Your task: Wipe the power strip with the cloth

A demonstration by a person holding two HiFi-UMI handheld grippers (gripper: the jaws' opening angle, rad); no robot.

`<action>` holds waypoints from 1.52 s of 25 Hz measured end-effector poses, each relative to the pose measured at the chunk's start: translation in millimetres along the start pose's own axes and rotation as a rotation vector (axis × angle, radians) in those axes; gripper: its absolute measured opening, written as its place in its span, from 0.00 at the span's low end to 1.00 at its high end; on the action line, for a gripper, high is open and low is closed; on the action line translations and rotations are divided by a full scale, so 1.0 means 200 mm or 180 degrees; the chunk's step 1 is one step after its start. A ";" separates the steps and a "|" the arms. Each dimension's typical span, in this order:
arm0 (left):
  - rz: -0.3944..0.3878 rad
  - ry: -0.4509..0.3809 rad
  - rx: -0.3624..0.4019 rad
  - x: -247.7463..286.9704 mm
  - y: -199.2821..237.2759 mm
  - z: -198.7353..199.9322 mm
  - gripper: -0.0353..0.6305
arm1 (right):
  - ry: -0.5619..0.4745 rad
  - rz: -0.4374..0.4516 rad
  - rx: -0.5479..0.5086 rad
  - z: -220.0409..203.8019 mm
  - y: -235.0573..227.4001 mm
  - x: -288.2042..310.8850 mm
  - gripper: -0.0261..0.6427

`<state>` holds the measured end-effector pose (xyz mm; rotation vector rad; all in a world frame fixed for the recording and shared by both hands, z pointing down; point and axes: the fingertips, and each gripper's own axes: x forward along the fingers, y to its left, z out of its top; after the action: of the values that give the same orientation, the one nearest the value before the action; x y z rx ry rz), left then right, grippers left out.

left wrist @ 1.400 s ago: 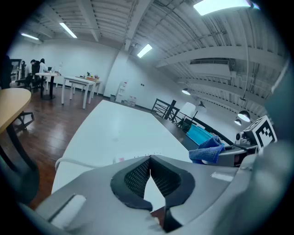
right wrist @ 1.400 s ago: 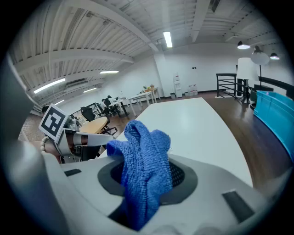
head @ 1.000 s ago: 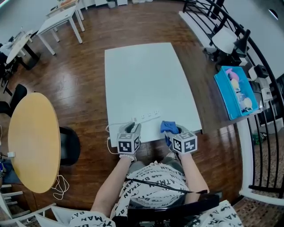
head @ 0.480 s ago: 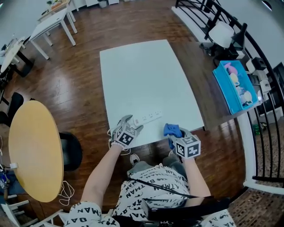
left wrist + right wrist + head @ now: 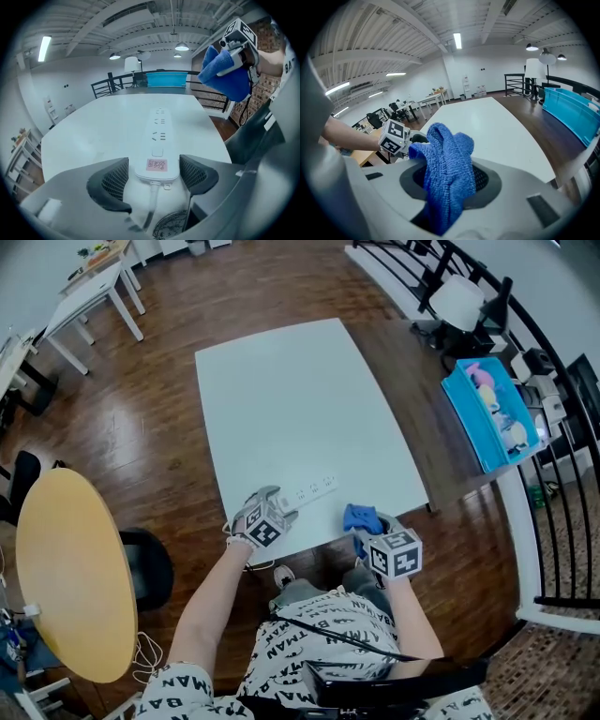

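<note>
A white power strip (image 5: 314, 489) lies near the front edge of the white table (image 5: 300, 390), its cord running off toward the person. My left gripper (image 5: 277, 509) is open at the strip's cord end. In the left gripper view the strip (image 5: 159, 140) sits between the two wide jaws of the left gripper (image 5: 154, 180), with a thin gap showing on each side. My right gripper (image 5: 367, 526) hovers at the table edge to the right, shut on a bunched blue cloth (image 5: 360, 517). That cloth (image 5: 447, 173) fills the jaws of the right gripper (image 5: 450, 185).
A round yellow table (image 5: 66, 568) and a black chair (image 5: 150, 563) stand to the left. A blue bin (image 5: 487, 409) sits on a wooden bench at the right beside a black railing (image 5: 553, 474). White desks (image 5: 89, 287) stand far back left.
My left gripper has moved forward from the table's front edge to the strip's cord end, and its jaws have opened around it. The right gripper still holds the cloth in about the same place.
</note>
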<state>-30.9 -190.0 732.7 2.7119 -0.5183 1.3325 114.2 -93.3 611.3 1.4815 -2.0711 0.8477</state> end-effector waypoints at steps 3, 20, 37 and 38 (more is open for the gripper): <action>-0.0085 0.0067 0.0033 0.01 -0.01 0.00 0.57 | 0.0007 -0.0006 0.0024 0.00 0.00 0.01 0.25; -0.0376 0.0202 0.0058 0.02 -0.04 0.02 0.47 | 0.0062 0.0020 0.0074 0.00 -0.04 0.05 0.25; 0.0332 -0.0153 -0.0217 -0.39 -0.10 0.21 0.47 | -0.0057 0.0580 -0.0657 0.34 -0.06 0.06 0.25; 0.0376 -0.0138 -0.0229 -0.43 -0.12 0.22 0.47 | -0.0074 0.0655 -0.0722 0.38 -0.05 0.07 0.25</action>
<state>-38.1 -154.5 640.2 2.6951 -0.7265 1.2565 117.6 -158.3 568.7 1.1801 -2.2803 0.6447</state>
